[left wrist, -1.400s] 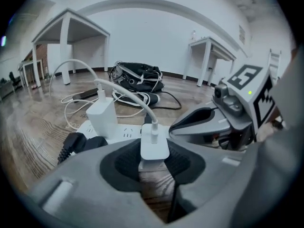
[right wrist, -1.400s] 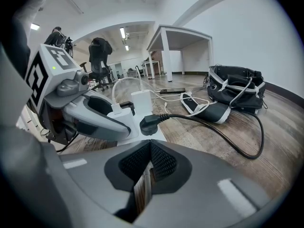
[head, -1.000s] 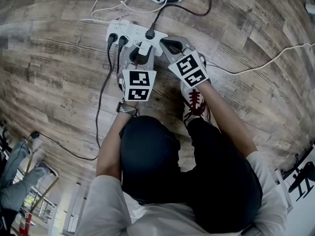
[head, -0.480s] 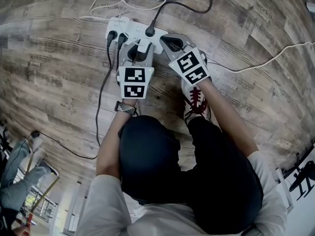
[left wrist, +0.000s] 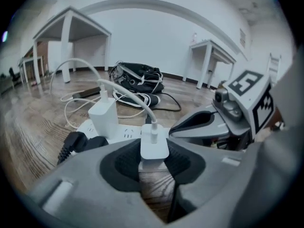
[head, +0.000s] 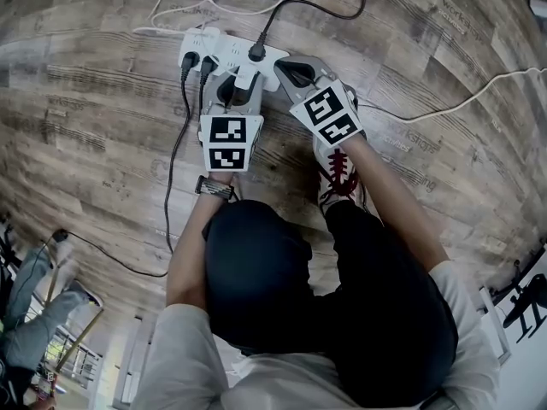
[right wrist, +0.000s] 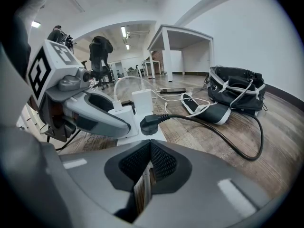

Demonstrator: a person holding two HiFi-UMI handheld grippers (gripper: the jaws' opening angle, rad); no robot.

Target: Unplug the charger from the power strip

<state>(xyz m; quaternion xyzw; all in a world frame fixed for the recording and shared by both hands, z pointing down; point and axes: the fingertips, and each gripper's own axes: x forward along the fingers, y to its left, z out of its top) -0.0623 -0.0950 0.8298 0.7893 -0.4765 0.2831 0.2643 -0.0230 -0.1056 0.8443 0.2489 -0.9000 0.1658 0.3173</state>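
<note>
Floor: wood planks (head: 102, 101), with a white strip (head: 224, 51) lying on them.
Charger (left wrist: 154, 145): at the strip's near edge, upright, long axis vertical, cable end up, plug end down toward the strip.
Left gripper (left wrist: 154, 152): pads clamped on the charger's two sides.
Right gripper (right wrist: 149, 159): jaws together, empty, just beside the strip's right end.
Pins: cannot tell if seated.

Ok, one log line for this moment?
left gripper: shut on charger | charger: plugged into power strip | right gripper: shut, empty, tip by strip's end | unplug: not yet done
</note>
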